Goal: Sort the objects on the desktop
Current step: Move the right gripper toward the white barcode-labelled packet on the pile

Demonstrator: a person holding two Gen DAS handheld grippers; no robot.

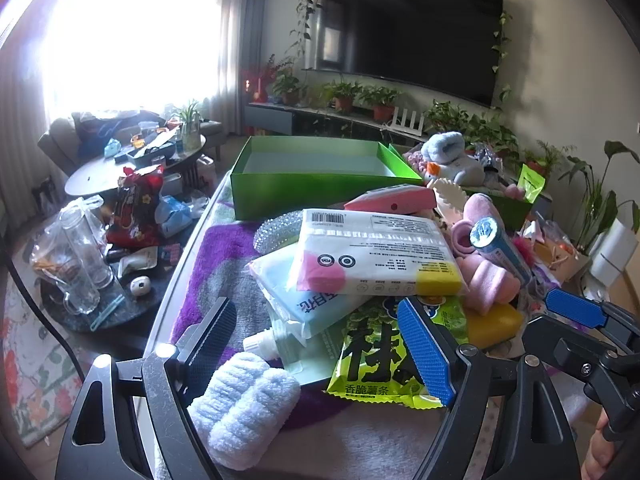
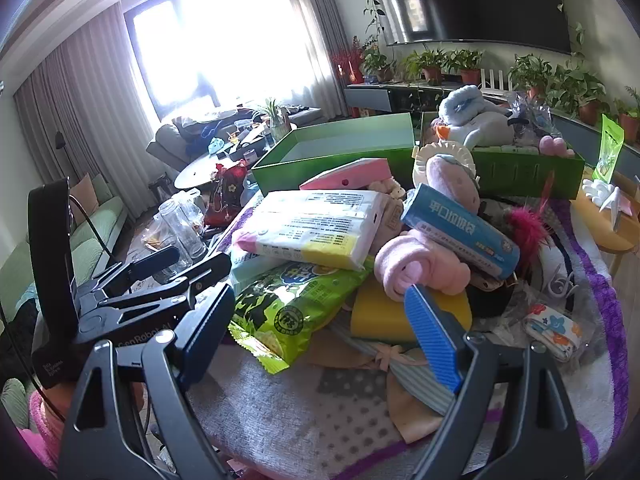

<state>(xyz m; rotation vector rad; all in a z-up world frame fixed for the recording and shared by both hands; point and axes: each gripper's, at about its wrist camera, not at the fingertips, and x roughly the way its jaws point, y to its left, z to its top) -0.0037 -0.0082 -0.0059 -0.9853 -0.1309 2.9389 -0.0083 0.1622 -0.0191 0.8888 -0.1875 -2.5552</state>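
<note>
From the left wrist camera: the left gripper (image 1: 318,354) hovers with its jaws spread wide and nothing between the pads, tilted down over a heap of clutter on the purple-and-grey cloth (image 1: 212,264). A fluffy white-blue pad (image 1: 244,404) lies just below the near finger, and a green snack bag (image 1: 380,360) sits under the far blue finger. Ahead, a white tissue pack (image 1: 376,252) tops the pile, its long side running across the view. Beyond it stands the empty green box (image 1: 316,176), straight ahead of the jaws. The right gripper's blue pad (image 1: 576,312) shows at the right edge.

From the right wrist camera: the right gripper (image 2: 320,332) is likewise spread and empty, with the left gripper (image 2: 160,280) close on its left. The green snack bag (image 2: 292,308) lies between the fingers' line, angled from near left to far right. A rolled pink towel (image 2: 420,272) and a yellow sponge (image 2: 384,316) touch just behind the blue fingertip. A blue roll (image 2: 460,232) slants across the pile. The green box (image 2: 332,156) sits behind and left, nearer the left hand, I would judge; a second, filled green box (image 2: 528,168) stands to the right.
</note>
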